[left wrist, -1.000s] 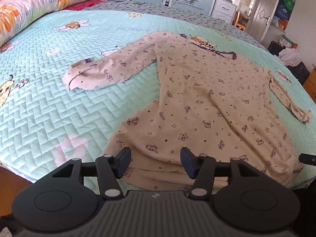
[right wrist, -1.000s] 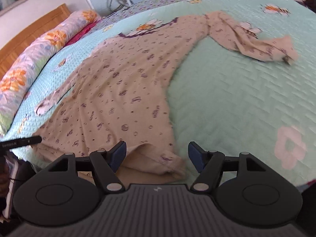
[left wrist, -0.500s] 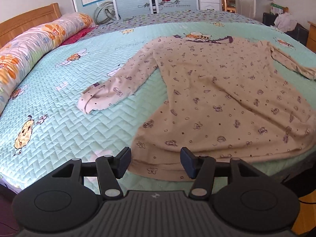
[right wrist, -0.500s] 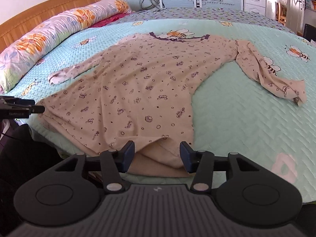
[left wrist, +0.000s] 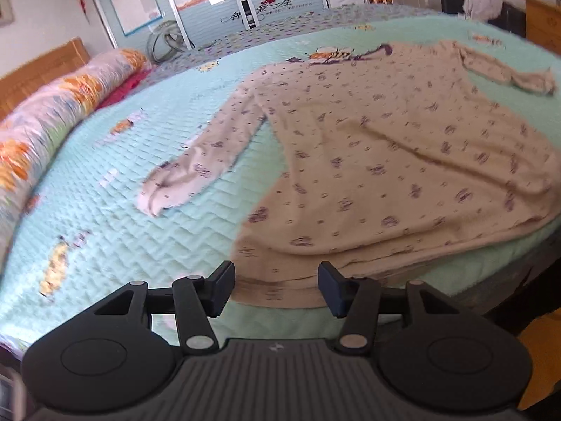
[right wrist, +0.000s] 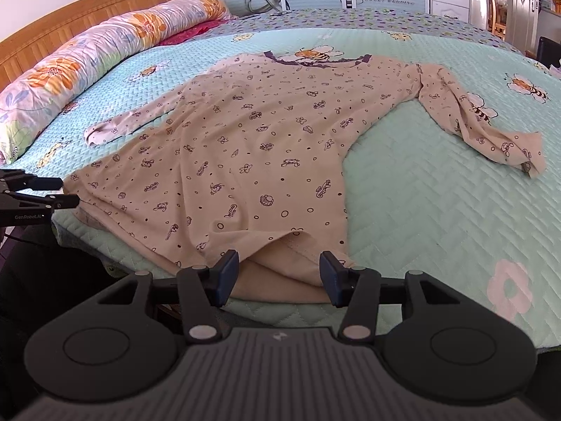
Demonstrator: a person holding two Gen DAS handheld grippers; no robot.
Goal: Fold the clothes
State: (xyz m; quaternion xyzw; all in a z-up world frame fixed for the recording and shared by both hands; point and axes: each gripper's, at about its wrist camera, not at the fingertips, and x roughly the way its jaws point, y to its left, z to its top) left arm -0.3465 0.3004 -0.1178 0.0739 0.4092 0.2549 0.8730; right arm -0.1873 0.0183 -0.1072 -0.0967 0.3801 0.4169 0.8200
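Shirt (right wrist: 259, 147) lies flat on the bedspread (right wrist: 438, 210), hem at six o'clock. My left gripper (left wrist: 277, 286) and right gripper (right wrist: 279, 275) both gape over its hem corners, right jaws having just narrowed, pressing nothing.

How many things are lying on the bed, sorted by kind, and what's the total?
Tops: 1, beige printed long-sleeved top
Floral bolsters: 1
Red cushions: 1, partly hidden behind the bolster
Total: 3
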